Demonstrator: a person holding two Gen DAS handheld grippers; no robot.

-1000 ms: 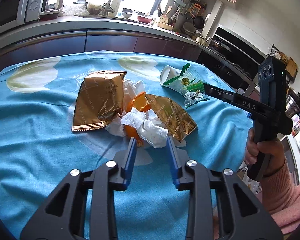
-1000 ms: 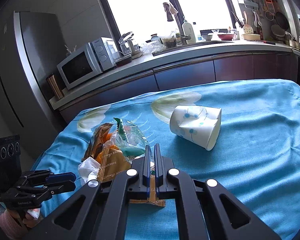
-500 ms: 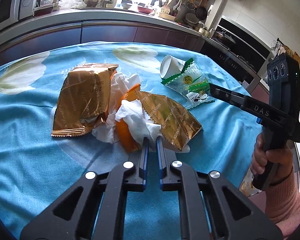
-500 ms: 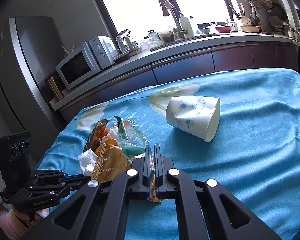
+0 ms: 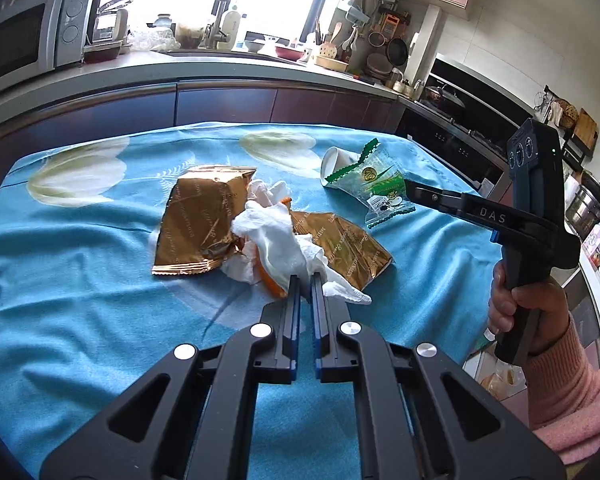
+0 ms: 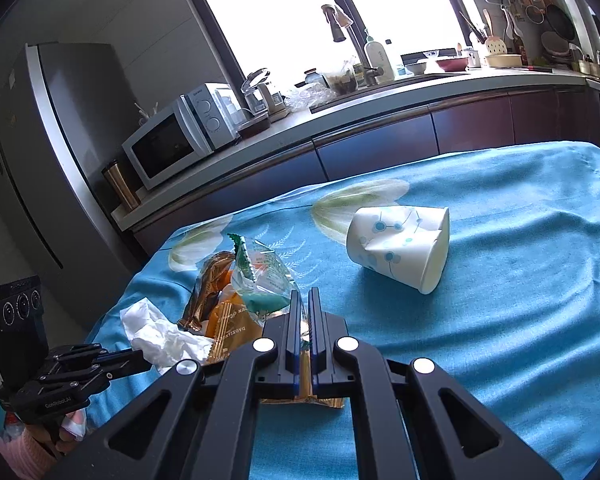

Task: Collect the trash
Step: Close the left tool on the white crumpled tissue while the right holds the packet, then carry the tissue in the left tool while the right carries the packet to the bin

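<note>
A crumpled white tissue (image 5: 276, 236) lies on the trash pile, and my left gripper (image 5: 305, 280) is shut on its near end. Under it are two gold wrappers (image 5: 202, 224) (image 5: 340, 246) and orange peel (image 5: 270, 284). My right gripper (image 5: 406, 188) is shut on a clear wrapper with green edges (image 5: 376, 190), held just above the cloth. In the right wrist view this wrapper (image 6: 260, 276) sticks out beyond the shut right gripper (image 6: 304, 296). The tissue (image 6: 160, 332) meets the left gripper (image 6: 144, 360) at lower left. A dented paper cup (image 6: 400, 248) lies on its side.
A blue flowered cloth (image 5: 80, 280) covers the table. Behind runs a dark kitchen counter (image 5: 220, 92) with a microwave (image 6: 172, 144) and sink tap. A grey fridge (image 6: 52, 152) stands left of it. A hand in a pink sleeve (image 5: 528, 304) holds the right gripper.
My left gripper has closed on the white tissue and drawn back and up a little, tugging the tissue with it. The right gripper has kept still with its wrapper.
</note>
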